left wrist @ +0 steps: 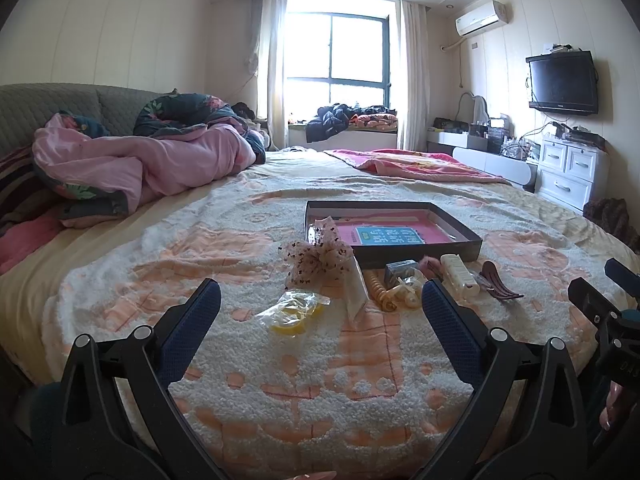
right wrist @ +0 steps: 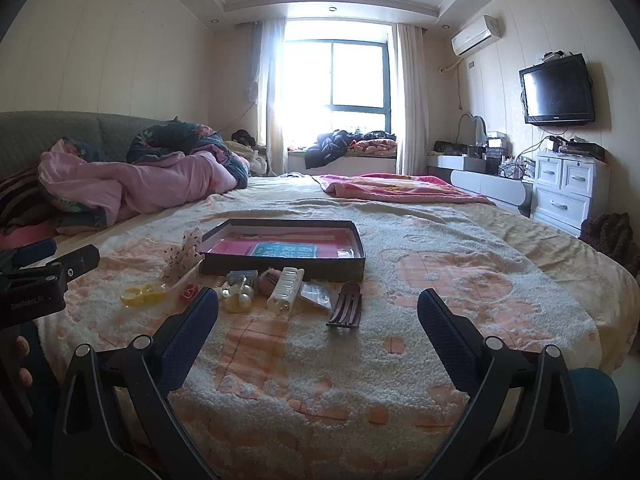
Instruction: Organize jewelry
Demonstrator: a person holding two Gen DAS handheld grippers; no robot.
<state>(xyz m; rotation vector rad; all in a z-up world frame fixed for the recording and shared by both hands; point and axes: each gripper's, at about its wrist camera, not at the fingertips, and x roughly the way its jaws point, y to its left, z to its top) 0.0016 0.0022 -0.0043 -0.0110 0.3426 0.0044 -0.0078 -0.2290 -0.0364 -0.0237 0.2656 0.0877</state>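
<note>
A dark shallow box [left wrist: 464, 249] [right wrist: 280, 269] with a pink lining lies on the bed. In front of it lies a row of accessories: a dotted tulle bow [left wrist: 320, 258] [right wrist: 186, 256], a clear bag with yellow rings [left wrist: 294, 312] [right wrist: 142, 294], a cream hair claw [left wrist: 460, 276] [right wrist: 285, 290], a maroon hair claw [left wrist: 500, 286] [right wrist: 346, 308], pearl pieces [left wrist: 406, 298] [right wrist: 238, 298]. My left gripper [left wrist: 320, 308] is open and empty, hovering before the bag. My right gripper [right wrist: 318, 308] is open and empty, just short of the maroon claw.
The bed has a cream and orange fleece blanket [left wrist: 320, 380]. A rumpled pink duvet [left wrist: 140, 164] lies at the left and a pink blanket [left wrist: 420, 162] at the far right. White drawers [left wrist: 568, 172] and a wall TV [left wrist: 562, 82] stand right.
</note>
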